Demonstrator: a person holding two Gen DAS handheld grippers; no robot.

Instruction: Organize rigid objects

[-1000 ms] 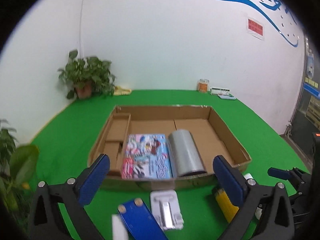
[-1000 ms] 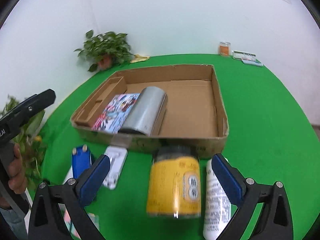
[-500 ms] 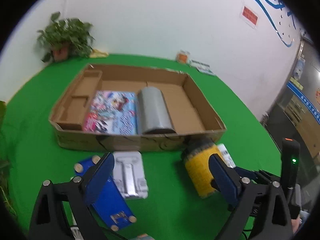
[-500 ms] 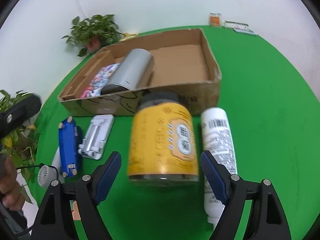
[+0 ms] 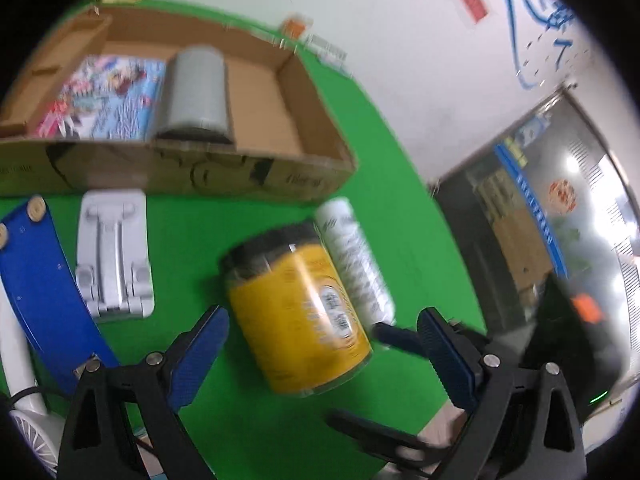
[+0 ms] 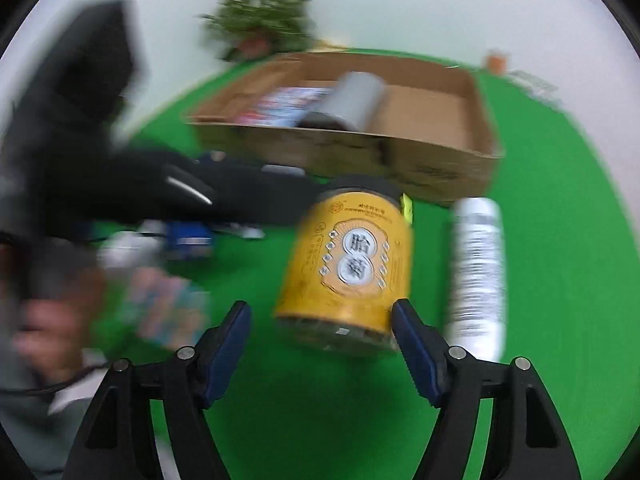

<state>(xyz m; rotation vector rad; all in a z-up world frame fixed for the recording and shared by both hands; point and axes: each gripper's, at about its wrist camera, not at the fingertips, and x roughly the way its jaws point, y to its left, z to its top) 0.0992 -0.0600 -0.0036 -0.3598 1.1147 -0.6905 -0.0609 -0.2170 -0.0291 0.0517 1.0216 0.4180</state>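
A yellow jar with a black lid [image 5: 304, 308] [image 6: 352, 264] lies on the green table in front of the cardboard box [image 5: 248, 176] [image 6: 440, 168]. A white bottle [image 5: 356, 256] [image 6: 476, 276] lies beside it on the right. My left gripper [image 5: 324, 360] is open, its jaws wide on either side of the jar's base. My right gripper [image 6: 320, 348] is open just before the jar's base, not touching it. The box holds a colourful book [image 5: 104, 96] and a grey cylinder [image 5: 196, 92].
A white phone stand [image 5: 112, 252] and a blue flat object [image 5: 40, 288] lie left of the jar. A white fan [image 5: 24, 420] is at the lower left. A potted plant [image 6: 264, 20] stands at the wall behind the box. The right view is blurred.
Both grippers have moved down and in toward the yellow jar. The left one swung right, from facing the box to straddling the jar. The right gripper's jaws have narrowed.
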